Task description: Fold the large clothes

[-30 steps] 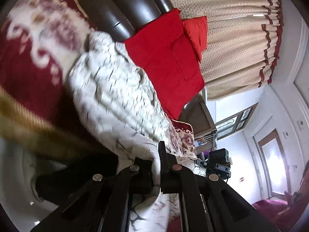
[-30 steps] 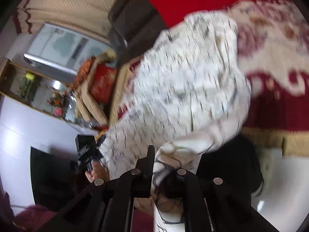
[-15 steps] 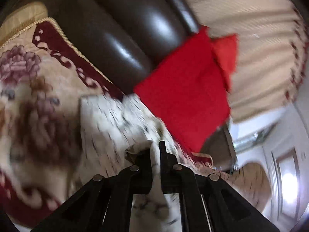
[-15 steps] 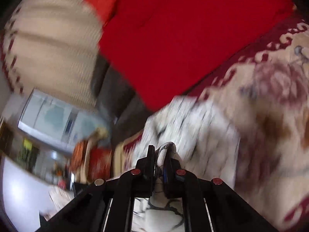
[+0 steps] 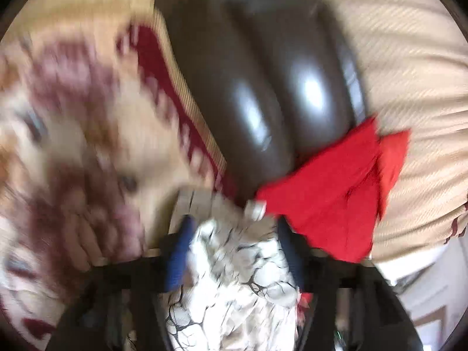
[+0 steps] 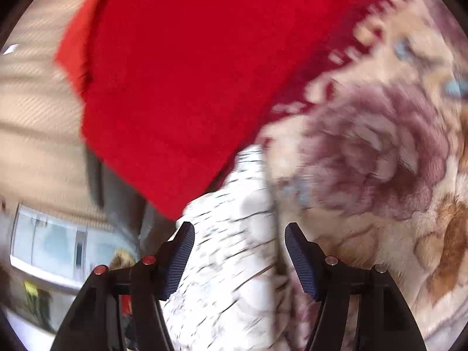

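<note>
So we're in the middle of a fold here, right at the let-go part. The white crinkly garment with the thin black crackle print (image 5: 234, 286) lies on the plush cream blanket with maroon flowers (image 5: 73, 152) that covers the seat. Its far edge sits just short of the dark brown leather sofa back (image 5: 257, 93) and next to the bright red fabric cushion (image 6: 181, 73).

Our left gripper (image 5: 234, 251) has its blue pads spreading apart. A bunched bit of the cloth sits between them, but the pads don't look like they're pinching it. It's the same on the right gripper (image 6: 238, 257): the ribbed blue pads are opening wide, with the white cloth running through the gap and clear space on both sides.

We'd say one fold has just been laid toward the sofa back and both edges are being released. What's left is hard to call. Both views are pretty smeared, and we only see the strip of garment near the fingers, so we can't tell how neat the fold is. There's probably at least another fold plus some smoothing to go.
</note>
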